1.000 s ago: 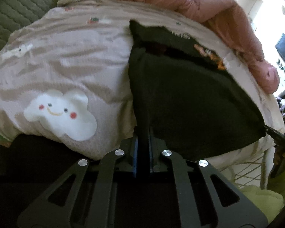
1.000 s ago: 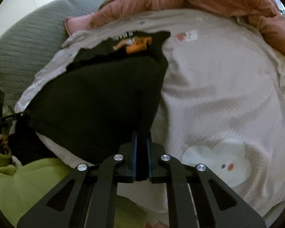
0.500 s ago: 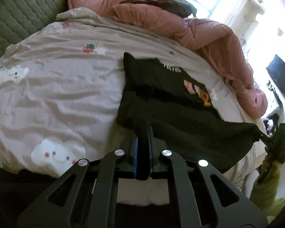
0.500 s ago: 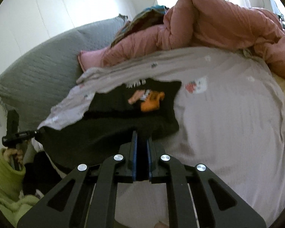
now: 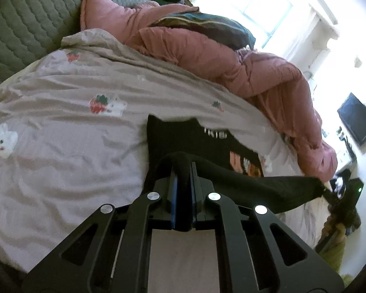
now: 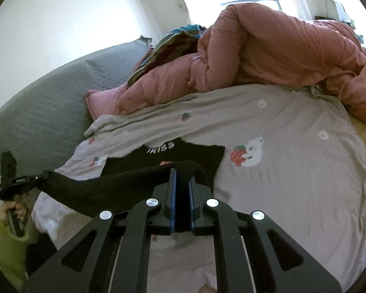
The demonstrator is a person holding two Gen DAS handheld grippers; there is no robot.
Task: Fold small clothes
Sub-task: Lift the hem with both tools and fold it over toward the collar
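A small black shirt (image 5: pixel 197 141) with white lettering and an orange print lies on the bed; it also shows in the right wrist view (image 6: pixel 183 153). My left gripper (image 5: pixel 182 168) is shut on one corner of its near hem. My right gripper (image 6: pixel 182 173) is shut on the other corner. The hem (image 5: pixel 256 185) hangs taut between them, lifted above the shirt's printed part. Each gripper shows at the far edge of the other's view: the right one (image 5: pixel 339 195) and the left one (image 6: pixel 19 183).
The shirt lies on a pale lilac sheet (image 5: pixel 61 127) printed with strawberries and bears. A bunched pink duvet (image 6: pixel 268 56) lies along the far side. A grey quilted headboard (image 6: pixel 44 112) stands at the left. A dark screen (image 5: pixel 357 119) hangs on the wall.
Both grippers have risen and moved forward over the bed with the hem. The black shirt now covers far less of each view, and its lower part is carried over the printed part.
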